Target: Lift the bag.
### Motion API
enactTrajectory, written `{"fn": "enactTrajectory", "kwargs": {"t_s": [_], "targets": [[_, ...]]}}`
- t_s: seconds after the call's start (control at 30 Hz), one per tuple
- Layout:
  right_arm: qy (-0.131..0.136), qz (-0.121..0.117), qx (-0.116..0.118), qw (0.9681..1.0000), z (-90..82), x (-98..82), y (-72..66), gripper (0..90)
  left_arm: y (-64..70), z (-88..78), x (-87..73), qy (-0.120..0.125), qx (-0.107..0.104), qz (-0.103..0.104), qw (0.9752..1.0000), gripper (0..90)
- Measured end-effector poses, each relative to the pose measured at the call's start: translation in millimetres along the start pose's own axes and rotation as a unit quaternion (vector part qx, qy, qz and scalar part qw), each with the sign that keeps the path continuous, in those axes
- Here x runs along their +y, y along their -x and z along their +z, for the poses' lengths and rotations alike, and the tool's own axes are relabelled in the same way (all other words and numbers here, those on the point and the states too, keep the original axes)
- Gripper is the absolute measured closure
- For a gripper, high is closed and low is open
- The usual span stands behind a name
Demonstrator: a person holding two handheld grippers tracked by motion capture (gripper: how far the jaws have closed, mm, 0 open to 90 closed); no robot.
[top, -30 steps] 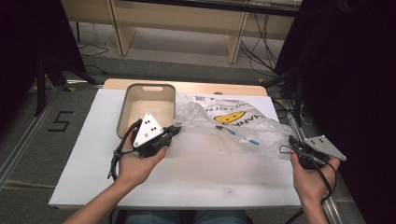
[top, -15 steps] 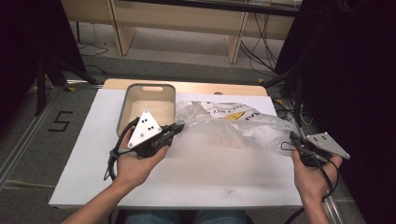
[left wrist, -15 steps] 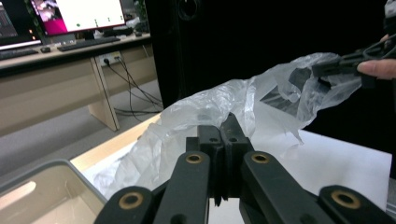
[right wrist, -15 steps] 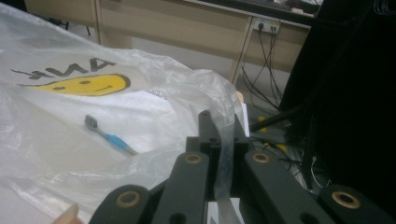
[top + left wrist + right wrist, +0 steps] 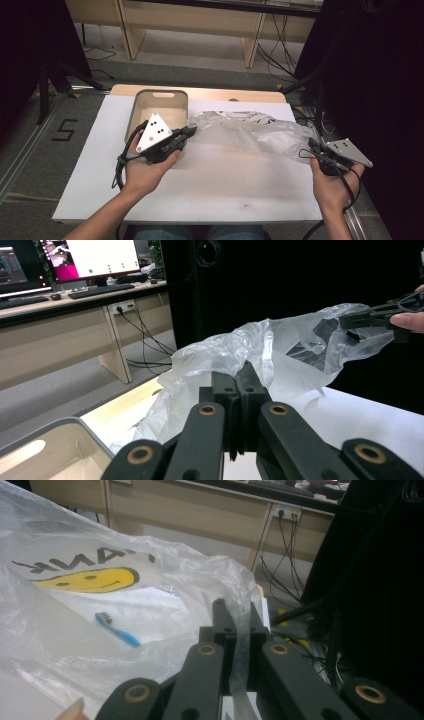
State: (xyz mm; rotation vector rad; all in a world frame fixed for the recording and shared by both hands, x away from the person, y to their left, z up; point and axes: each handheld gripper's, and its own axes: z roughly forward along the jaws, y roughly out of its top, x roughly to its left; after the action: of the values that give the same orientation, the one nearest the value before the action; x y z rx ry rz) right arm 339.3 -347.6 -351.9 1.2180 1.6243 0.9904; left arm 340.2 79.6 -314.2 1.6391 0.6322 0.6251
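Left gripper (image 5: 187,133) and right gripper (image 5: 311,146), each clamped on an opposite edge of the clear plastic bag (image 5: 250,132), hold it stretched above the table (image 5: 210,195), a toothbrush (image 5: 118,629) apparently inside; next, likely lifting evenly.

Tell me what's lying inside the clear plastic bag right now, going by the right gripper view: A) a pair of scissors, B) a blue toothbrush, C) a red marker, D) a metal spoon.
B: a blue toothbrush with a bristled head shows through the film of the plastic bag, below the bag's yellow smiley print.
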Motion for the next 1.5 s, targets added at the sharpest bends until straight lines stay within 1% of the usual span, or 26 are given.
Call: {"fn": "enactTrajectory", "kwargs": {"t_s": [0.07,0.2,0.3,0.4,0.43,0.47,0.5,0.53,0.6,0.63,0.67,0.73,0.8,0.9,0.97,1.07,1.2,1.23,1.33,1.5], "targets": [[0.002,-0.001,-0.001,1.0,1.2,-0.2,-0.2,90.0,-0.7,0.6,-0.2,0.0,0.001,0.0,1.0,89.7],[0.002,0.0,-0.002,1.0,2.4,0.4,-1.1,90.0,-2.3,7.6,-0.7,0.001,0.009,0.003,1.0,89.7],[0.001,0.001,-0.003,1.0,3.7,1.0,-1.7,90.0,-2.7,12.9,-1.3,0.0,0.01,0.003,0.9999,89.7],[0.003,0.004,-0.006,1.0,6.6,2.1,-2.4,90.0,-3.0,24.7,-2.5,-0.001,0.015,0.003,0.9999,89.7],[0.004,0.006,-0.006,1.0,7.6,2.4,-2.6,90.0,-4.1,32.1,-3.3,-0.003,0.019,0.004,0.9998,89.7],[0.003,0.006,-0.007,1.0,8.7,2.9,-2.6,90.0,-4.1,32.1,-3.3,-0.003,0.019,0.004,0.9998,89.7],[0.004,0.007,-0.008,0.9999,10.8,3.3,-2.8,90.0,-5.9,41.2,-4.5,-0.006,0.023,0.003,0.9997,89.7],[0.003,0.009,-0.008,0.9999,11.9,3.7,-3.1,90.0,-5.9,41.2,-4.5,-0.006,0.023,0.003,0.9997,89.7],[0.003,0.011,-0.009,0.9999,15.7,4.4,-3.6,90.0,-8.5,49.7,-5.7,-0.012,0.027,0.001,0.9996,89.7],[0.003,0.012,-0.009,0.9999,17.8,4.8,-3.8,90.0,-11.4,58.2,-7.0,-0.016,0.031,-0.001,0.9994,89.7],[0.003,0.012,-0.009,0.9999,17.8,4.8,-3.8,90.0,-11.4,58.2,-7.0,-0.016,0.031,-0.001,0.9994,89.7],[0.003,0.018,-0.01,0.9998,25.8,6.2,-4.7,90.0,-14.8,67.2,-9.2,-0.02,0.037,-0.007,0.9991,89.7],[0.003,0.021,-0.01,0.9997,29.5,7.4,-5.3,90.0,-19.8,75.2,-11.8,-0.028,0.044,-0.011,0.9986,89.7],[0.004,0.023,-0.011,0.9997,35.2,9.4,-6.1,90.0,-25.2,80.9,-13.9,-0.031,0.051,-0.019,0.998,89.7],[0.002,0.022,-0.011,0.9997,39.1,10.2,-6.2,90.0,-29.0,83.8,-15.5,-0.036,0.058,-0.019,0.9975,89.7],[0.0,0.027,-0.012,0.9996,45.0,11.2,-6.9,90.0,-33.8,87.8,-17.3,-0.039,0.067,-0.016,0.9969,89.7],[-0.002,0.031,-0.014,0.9994,51.9,12.7,-7.2,90.0,-38.7,92.0,-18.8,-0.042,0.075,-0.021,0.9961,89.7],[-0.001,0.033,-0.015,0.9993,58.2,13.7,-7.2,90.0,-41.2,94.1,-19.7,-0.044,0.078,-0.024,0.9957,89.7],[-0.006,0.038,-0.017,0.9991,66.9,14.8,-7.6,90.0,-47.4,99.4,-22.8,-0.051,0.086,-0.028,0.9946,89.7],[-0.011,0.039,-0.016,0.999,76.1,16.5,-8.9,90.0,-55.7,104.9,-26.7,-0.058,0.097,-0.032,0.993,89.7]]}}
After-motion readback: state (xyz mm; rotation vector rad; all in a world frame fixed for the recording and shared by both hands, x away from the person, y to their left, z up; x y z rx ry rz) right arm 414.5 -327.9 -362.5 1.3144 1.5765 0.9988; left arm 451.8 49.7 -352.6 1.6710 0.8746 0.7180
